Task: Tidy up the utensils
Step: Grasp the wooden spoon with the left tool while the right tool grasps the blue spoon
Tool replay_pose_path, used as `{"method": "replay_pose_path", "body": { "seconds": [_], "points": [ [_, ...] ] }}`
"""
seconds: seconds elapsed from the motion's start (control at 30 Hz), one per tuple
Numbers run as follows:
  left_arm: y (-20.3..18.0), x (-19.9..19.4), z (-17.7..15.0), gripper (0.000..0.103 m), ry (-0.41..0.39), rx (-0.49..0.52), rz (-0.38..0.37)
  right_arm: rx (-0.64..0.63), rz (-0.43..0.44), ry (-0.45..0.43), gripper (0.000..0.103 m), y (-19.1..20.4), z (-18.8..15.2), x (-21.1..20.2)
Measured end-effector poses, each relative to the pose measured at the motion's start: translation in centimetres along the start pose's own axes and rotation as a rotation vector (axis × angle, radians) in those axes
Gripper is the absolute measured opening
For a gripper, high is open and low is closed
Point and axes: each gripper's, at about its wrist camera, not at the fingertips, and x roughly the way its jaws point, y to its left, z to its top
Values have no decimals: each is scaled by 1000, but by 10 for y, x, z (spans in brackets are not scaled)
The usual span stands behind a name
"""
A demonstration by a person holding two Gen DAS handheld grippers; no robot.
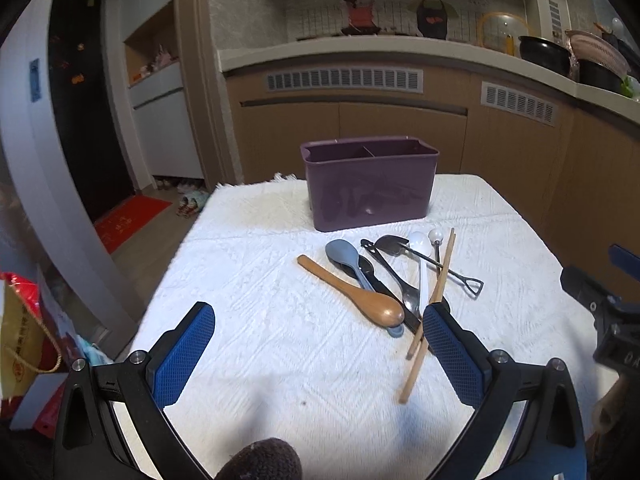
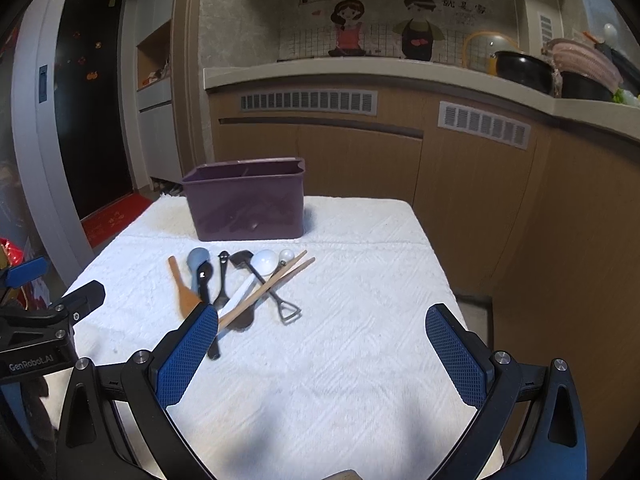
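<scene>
A purple divided utensil holder [image 1: 370, 184] stands at the far side of the white-cloth table [image 1: 260, 320]; it also shows in the right wrist view [image 2: 246, 204]. In front of it lies a pile of utensils: a wooden spoon [image 1: 356, 294], a grey-blue spoon [image 1: 344, 256], a black spoon [image 1: 396, 280], a white spoon [image 1: 420, 256], a shovel-handled metal spoon [image 1: 436, 264] and wooden chopsticks [image 1: 432, 312]. The pile also shows in the right wrist view [image 2: 240, 284]. My left gripper [image 1: 318, 316] is open and empty, near the pile's left. My right gripper [image 2: 322, 316] is open and empty, to the pile's right.
Kitchen cabinets and a counter [image 1: 360, 52] with pots [image 1: 544, 54] stand behind the table. A doorway with a red mat [image 1: 132, 220] is at the left. A red-and-yellow bag [image 1: 28, 340] sits beside the table's left edge.
</scene>
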Motion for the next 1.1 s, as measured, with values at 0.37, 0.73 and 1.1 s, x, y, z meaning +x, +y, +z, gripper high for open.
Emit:
{"method": "replay_pose_path", "body": {
  "seconds": [0.37,0.73,1.1],
  "points": [
    [-13,90,17,103,309,47,-216,67,-8,88,103,-36,-2,71],
    [16,146,47,76,622,-299,-279,133,69,133,103,-45,-15,95],
    [11,183,53,36,633,-321,-141,179,90,118,103,-52,-16,92]
  ]
}}
